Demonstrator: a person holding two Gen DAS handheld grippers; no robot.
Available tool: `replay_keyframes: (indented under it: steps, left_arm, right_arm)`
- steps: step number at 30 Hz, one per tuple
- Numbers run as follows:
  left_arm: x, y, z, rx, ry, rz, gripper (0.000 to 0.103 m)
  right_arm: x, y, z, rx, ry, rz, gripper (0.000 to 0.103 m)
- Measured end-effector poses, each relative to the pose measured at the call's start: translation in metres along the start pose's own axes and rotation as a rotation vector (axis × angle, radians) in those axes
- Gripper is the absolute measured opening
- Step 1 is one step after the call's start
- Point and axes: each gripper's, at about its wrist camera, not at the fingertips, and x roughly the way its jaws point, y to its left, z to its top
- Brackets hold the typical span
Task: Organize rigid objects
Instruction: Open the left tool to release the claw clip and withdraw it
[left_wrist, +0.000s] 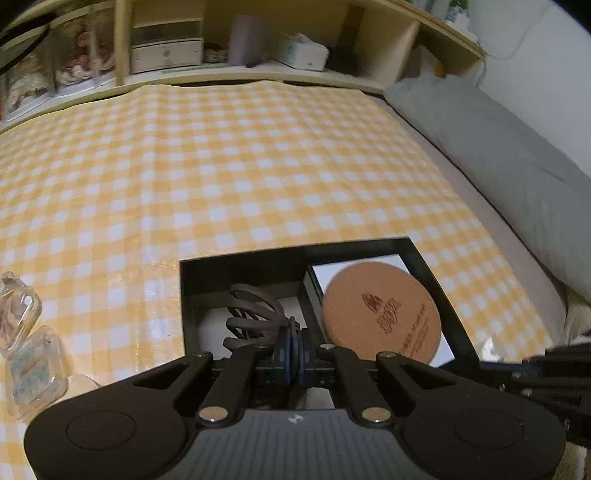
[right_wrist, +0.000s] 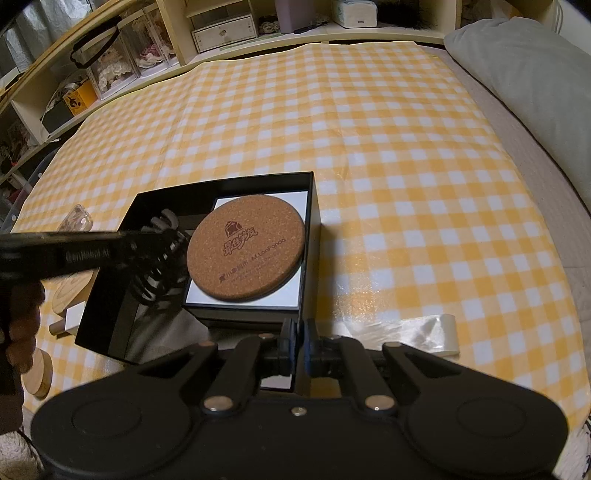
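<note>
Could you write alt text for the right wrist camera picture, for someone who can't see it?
A round cork coaster lies in the right part of an open black box on a yellow checked tablecloth. The left hand-held gripper holds a dark hair claw clip over the left part; the right hand-held gripper grips the box's near wall.

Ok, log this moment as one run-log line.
left tool: shut on dark plastic claw hair clip, inside black rectangular box | right tool: shut, empty, at box near edge | round cork coaster: in box
</note>
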Motion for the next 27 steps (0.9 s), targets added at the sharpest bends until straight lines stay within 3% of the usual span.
replay_keyframes:
  steps: [7,10,15,19,22,24,27]
  left_arm:
    - [0.004,-0.005,0.002,0.052,0.056,0.010,0.007]
    - [0.002,-0.009,0.001,0.102,0.020,0.103,0.004]
    - [0.001,-0.005,-0.001,0.073,-0.020,0.187,0.007]
    - [0.001,-0.006,-0.001,0.055,-0.030,0.194,0.008]
    - [0.000,0.000,0.002,0.027,-0.017,0.161,0.020]
    - [-0.005,0.004,0.002,0.009,-0.012,0.146,0.041]
    - [-0.014,0.006,0.000,-0.003,-0.013,0.121,0.043]
  right_arm:
    - [0.000,0.000,0.000,-0.001,0.000,0.000,0.005]
    - [0.000,0.000,0.000,0.001,0.000,0.001,0.005]
    - [0.000,0.001,0.000,0.001,0.000,0.010,0.005]
    - [-0.001,0.005,0.000,-0.008,-0.002,0.016,0.005]
    - [-0.001,0.006,0.001,-0.003,-0.001,0.019,0.005]
    - [-0.001,0.004,0.001,-0.007,-0.002,0.017,0.005]
    - [-0.001,0.004,0.001,-0.005,-0.001,0.018,0.005]
